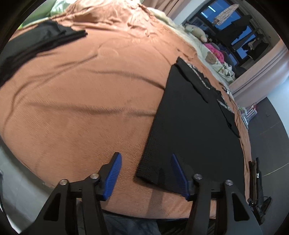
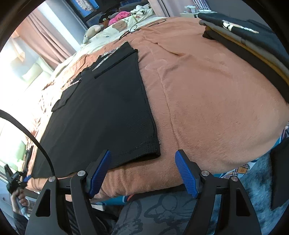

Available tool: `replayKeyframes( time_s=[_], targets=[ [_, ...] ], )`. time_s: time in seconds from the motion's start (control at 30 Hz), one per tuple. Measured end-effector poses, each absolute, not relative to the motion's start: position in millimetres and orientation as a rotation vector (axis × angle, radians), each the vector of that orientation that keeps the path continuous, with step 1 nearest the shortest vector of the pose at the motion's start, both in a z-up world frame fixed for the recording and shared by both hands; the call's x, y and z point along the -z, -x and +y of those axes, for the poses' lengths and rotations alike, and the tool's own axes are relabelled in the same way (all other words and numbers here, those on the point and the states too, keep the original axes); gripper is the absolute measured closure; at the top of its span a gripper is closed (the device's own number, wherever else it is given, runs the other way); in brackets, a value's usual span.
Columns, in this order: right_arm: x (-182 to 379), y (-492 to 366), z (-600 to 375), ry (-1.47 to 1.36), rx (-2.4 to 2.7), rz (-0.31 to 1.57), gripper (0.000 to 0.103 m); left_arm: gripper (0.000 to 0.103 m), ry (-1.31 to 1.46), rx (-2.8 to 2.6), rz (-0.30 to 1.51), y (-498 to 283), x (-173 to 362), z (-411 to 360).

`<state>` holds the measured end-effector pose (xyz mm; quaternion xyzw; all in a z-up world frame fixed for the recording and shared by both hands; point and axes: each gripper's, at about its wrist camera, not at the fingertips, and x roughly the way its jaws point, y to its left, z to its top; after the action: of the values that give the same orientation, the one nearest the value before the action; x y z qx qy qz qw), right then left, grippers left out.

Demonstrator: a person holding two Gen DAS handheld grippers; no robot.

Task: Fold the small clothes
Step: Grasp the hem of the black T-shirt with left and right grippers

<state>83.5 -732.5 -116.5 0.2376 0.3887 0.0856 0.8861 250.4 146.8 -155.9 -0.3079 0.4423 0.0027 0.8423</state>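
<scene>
A: Start close in. What are the claws doing?

B: The left gripper (image 1: 145, 174) hangs over the near edge of the bed with its blue pads (image 1: 112, 178) parted about halfway. The near left corner of the black garment (image 1: 195, 130) lies below the gap, but neither pad presses on it, so it has hold of nothing.

A: And the other one?

B: The right gripper (image 2: 142, 173) is spread a bit wider. The garment's near right corner (image 2: 153, 151) sits just ahead of its fingers (image 2: 187, 177) (below and beyond them, not between them), so that claw is empty too. At the far left of the right wrist view a hand (image 2: 19, 198) holds the left tool.

A: Where does the garment lie?

B: Flat on the orange blanket (image 1: 81, 108), its hem along the near edge of the bed, its body running away toward the far side. A strip of pale patterned trim (image 2: 106, 56) shows at its far end.

A: Anything beyond that?

B: In the left view another dark piece of cloth (image 1: 36, 41) lies at the far left of the blanket. In the right view a stack of folded clothes (image 2: 243, 34) sits at the far right. Past the blanket are a cream sheet with bear prints (image 2: 115, 29), a plush toy (image 1: 196, 30), something pink (image 1: 215, 49), then curtains (image 2: 47, 41) and a window (image 1: 225, 16).
</scene>
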Motion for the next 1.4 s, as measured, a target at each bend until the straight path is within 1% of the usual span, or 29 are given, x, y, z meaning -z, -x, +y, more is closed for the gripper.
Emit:
replayKeyframes(
  time_s=[0.07,0.23,0.3,0.37,0.47,0.8,1.0,1.03,1.1,1.2,1.4],
  targets=[
    [122,-81,-733,-0.513,-0.181,0.803,0.031,0.054,0.674,0.0,0.95,-253,160,145],
    [131,-80,-735,-0.545,-0.179,0.801,0.031,0.055,0.708,-0.006,0.964,-252,162,144],
    [132,-80,-737,-0.556,-0.179,0.8,0.031,0.059,0.725,0.006,0.973,-251,163,143],
    [133,-79,-738,-0.568,-0.184,0.797,0.031,0.068,0.731,0.012,0.979,-250,164,142],
    [135,-78,-741,-0.596,-0.191,0.792,0.031,0.079,0.761,-0.003,0.976,-249,169,146],
    [140,-86,-748,-0.668,-0.19,0.779,0.031,0.082,0.757,-0.017,0.966,-251,168,142],
    [147,-98,-753,-0.77,-0.223,0.775,0.031,0.082,0.759,-0.018,0.961,-251,170,142],
    [147,-99,-753,-0.784,-0.236,0.775,0.038,0.082,0.76,-0.017,0.961,-250,171,143],
    [149,-101,-749,-0.804,-0.276,0.789,0.046,0.082,0.766,-0.015,0.959,-250,171,144],
    [151,-101,-744,-0.801,-0.28,0.81,0.047,0.082,0.772,-0.01,0.958,-249,172,146],
    [167,-93,-758,-0.995,-0.254,0.805,0.048,0.082,0.786,-0.001,0.954,-246,173,149]
  ],
)
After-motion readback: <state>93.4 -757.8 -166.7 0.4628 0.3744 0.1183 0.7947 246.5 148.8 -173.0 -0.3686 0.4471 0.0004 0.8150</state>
